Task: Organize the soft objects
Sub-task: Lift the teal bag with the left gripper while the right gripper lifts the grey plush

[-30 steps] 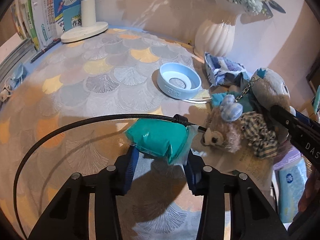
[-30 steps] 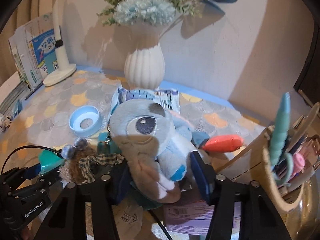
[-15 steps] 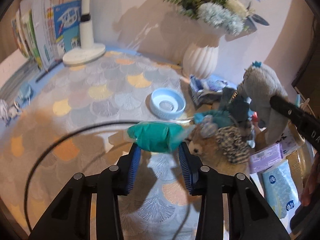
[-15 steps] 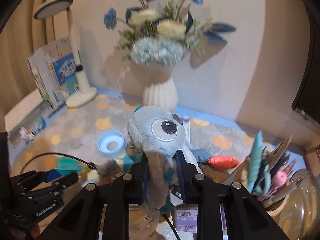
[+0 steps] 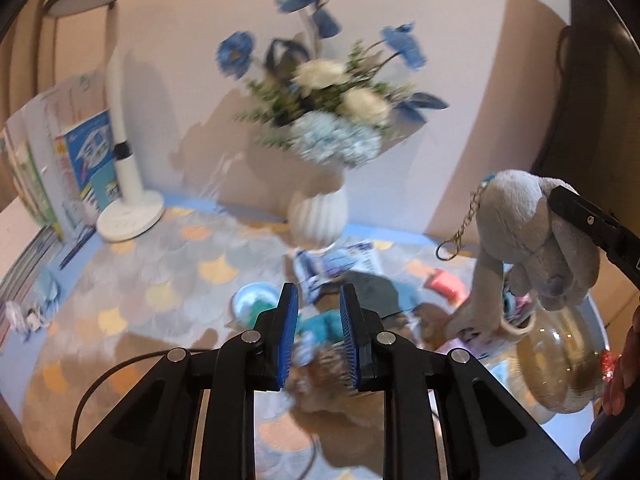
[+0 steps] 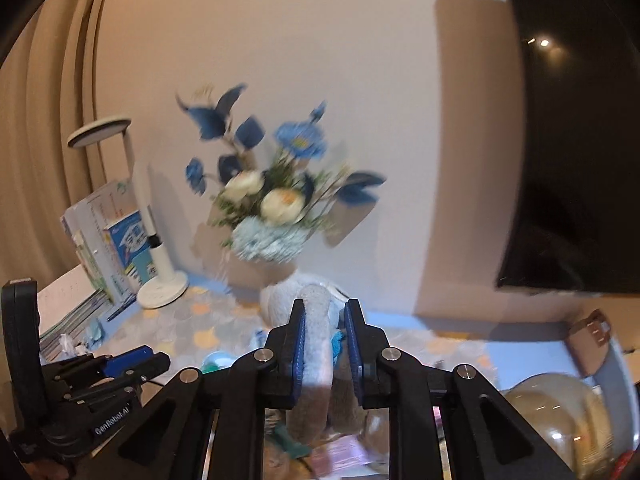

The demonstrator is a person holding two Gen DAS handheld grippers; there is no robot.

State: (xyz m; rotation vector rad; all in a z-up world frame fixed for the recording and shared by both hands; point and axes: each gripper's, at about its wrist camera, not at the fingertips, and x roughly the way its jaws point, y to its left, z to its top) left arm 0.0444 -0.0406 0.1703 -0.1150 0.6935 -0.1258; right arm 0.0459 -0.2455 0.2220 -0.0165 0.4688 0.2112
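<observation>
Hanging in the air at the right of the left wrist view, the soft grey-blue plush toy (image 5: 532,232) dangled well above the table covered in a scale-patterned cloth (image 5: 160,272). A metal chain with a ring (image 5: 460,232) hung from its head. The right gripper (image 6: 322,312) pinched the toy by one long floppy flap, which filled the gap between the blue pads (image 6: 298,344) and drooped below them. Its jaws had just been closing on that flap.

The left gripper (image 5: 318,296) had its ribbed blue pads drawn together with only a narrow gap. Its jaws had just been closing, and nothing sat between them. Through the gap showed a blurred teal patch (image 5: 324,320) on the table, beside a light blue round bowl (image 5: 252,300). Whether that patch was a packet or part of a toy could not be told. Below it lay a brownish soft toy in checked fabric (image 5: 328,360), also blurred.

A white ribbed vase of blue and cream flowers (image 5: 318,216) stood at the back against the wall. To its left were a white desk lamp with a round base (image 5: 124,168) and a row of upright books (image 5: 80,152). A round glass jar (image 5: 560,368) stood at the right, under the hanging toy. A person's fingers (image 5: 624,364) showed at the right edge. A black cable (image 5: 100,384) curved across the cloth near the left gripper.
</observation>
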